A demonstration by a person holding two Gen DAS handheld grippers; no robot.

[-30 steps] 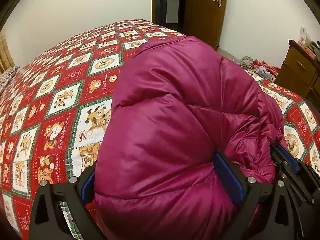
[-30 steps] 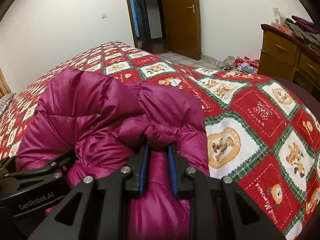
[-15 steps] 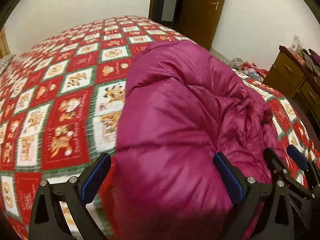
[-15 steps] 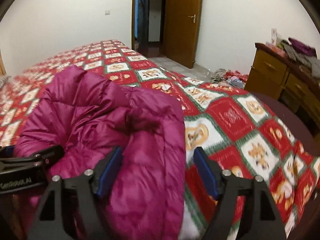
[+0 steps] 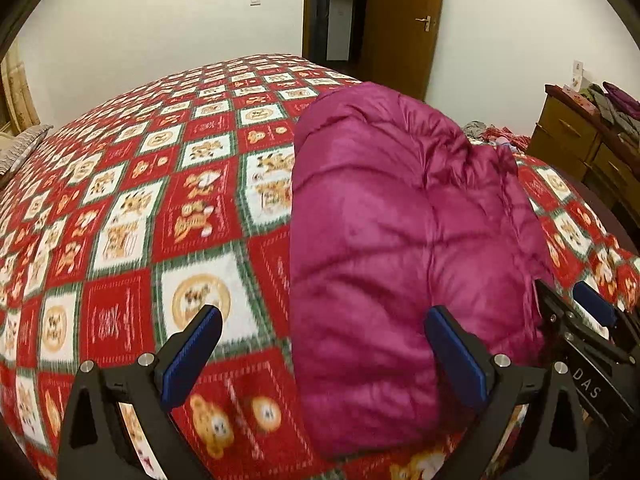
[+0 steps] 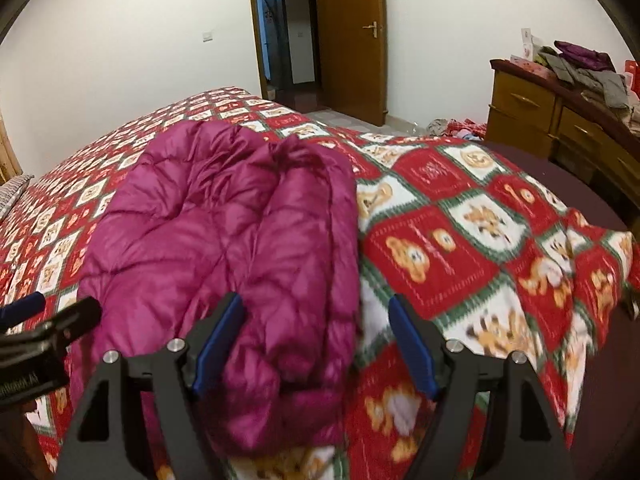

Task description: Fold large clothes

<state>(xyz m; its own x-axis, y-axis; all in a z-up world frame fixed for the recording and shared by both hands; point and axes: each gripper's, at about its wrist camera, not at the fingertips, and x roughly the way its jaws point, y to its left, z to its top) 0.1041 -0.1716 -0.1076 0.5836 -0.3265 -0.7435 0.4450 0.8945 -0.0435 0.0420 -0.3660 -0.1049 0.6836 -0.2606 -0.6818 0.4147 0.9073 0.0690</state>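
Bedspread (image 5: 120, 208) patterned in red and white bears is seen beneath a folded magenta puffer jacket (image 5: 400, 240) laid near its front edge; left gripper (image 5: 324, 356) and right gripper (image 6: 316, 340) are spread, gripping nothing

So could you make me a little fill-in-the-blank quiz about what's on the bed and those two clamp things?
1. The folded puffy jacket is coloured ____.
2. It lies on a bedspread patterned with cartoon ____.
3. The left gripper and right gripper both have their jaws ____.
4. The wooden door stands ____.

Missing words: magenta; bears; open; open
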